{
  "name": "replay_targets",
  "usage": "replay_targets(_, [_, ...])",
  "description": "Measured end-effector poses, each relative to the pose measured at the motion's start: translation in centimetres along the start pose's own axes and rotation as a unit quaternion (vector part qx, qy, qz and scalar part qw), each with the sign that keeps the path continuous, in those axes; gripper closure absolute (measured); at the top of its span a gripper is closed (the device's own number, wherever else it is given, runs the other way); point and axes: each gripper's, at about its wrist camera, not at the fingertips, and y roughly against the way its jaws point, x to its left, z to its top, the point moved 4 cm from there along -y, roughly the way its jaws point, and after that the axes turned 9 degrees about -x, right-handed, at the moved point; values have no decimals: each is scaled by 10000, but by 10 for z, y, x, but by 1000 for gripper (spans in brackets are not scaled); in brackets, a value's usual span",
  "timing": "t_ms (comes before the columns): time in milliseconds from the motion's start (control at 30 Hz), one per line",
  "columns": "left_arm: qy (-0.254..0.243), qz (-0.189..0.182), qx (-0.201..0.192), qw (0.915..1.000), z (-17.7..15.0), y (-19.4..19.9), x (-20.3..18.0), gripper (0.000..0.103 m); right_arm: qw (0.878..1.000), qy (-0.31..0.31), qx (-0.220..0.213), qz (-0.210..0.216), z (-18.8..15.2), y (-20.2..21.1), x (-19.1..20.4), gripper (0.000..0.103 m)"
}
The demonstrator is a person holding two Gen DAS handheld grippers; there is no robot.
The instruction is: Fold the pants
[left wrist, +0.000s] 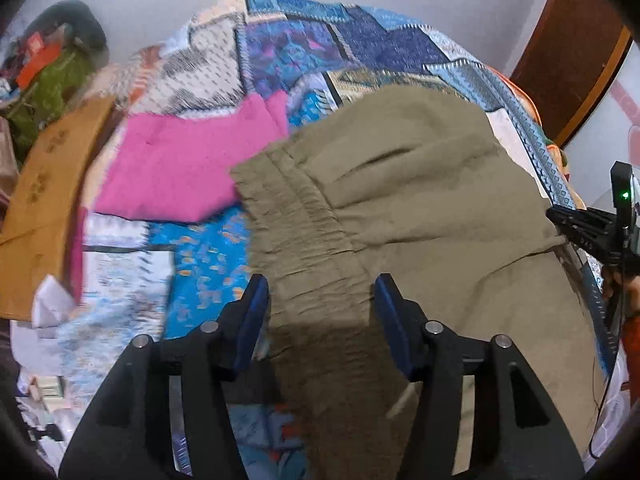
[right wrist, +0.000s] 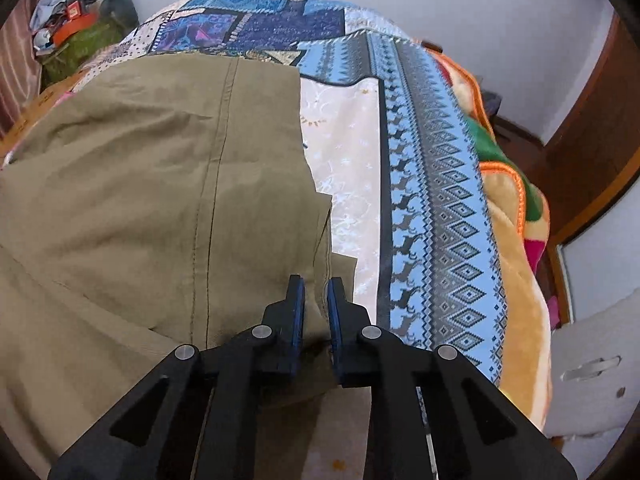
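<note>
Khaki pants (left wrist: 400,200) lie folded over on a patchwork bedspread (left wrist: 304,40). Their gathered elastic waistband (left wrist: 312,248) runs toward my left gripper (left wrist: 322,292), which is open with the waistband between its blue pads. In the right wrist view the pants (right wrist: 160,184) fill the left half, with a stitched seam down the middle. My right gripper (right wrist: 316,292) is shut on the pants' right edge fabric. The right gripper also shows in the left wrist view (left wrist: 560,216), pinching the pants' far right edge.
A pink cloth (left wrist: 184,168) lies left of the pants. A brown cardboard box (left wrist: 44,208) sits at the bed's left edge. A plush orange-trimmed blanket (right wrist: 516,240) lies along the right side. A wooden door frame (right wrist: 592,152) stands at right, and clutter (right wrist: 80,24) at far left.
</note>
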Motion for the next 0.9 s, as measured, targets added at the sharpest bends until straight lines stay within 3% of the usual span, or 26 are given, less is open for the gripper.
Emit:
replay_targets(133, [-25, 74, -315, 9995, 14, 26, 10, 32, 9998, -93, 48, 162, 9, 18, -4, 87])
replay_targets(300, [24, 289, -561, 9980, 41, 26, 27, 24, 9980, -269, -460, 351, 33, 46, -4, 60])
replay_targets(400, [162, 297, -525, 9981, 56, 7, 38, 22, 9957, -357, -677, 519, 54, 51, -2, 59])
replay_targets(567, [353, 206, -248, 9989, 66, -34, 48, 22, 9958, -331, -740, 423, 91, 23, -1, 55])
replay_targets(900, [448, -106, 276, 9986, 62, -96, 56, 22, 9959, -578, -420, 562, 133, -66, 1, 55])
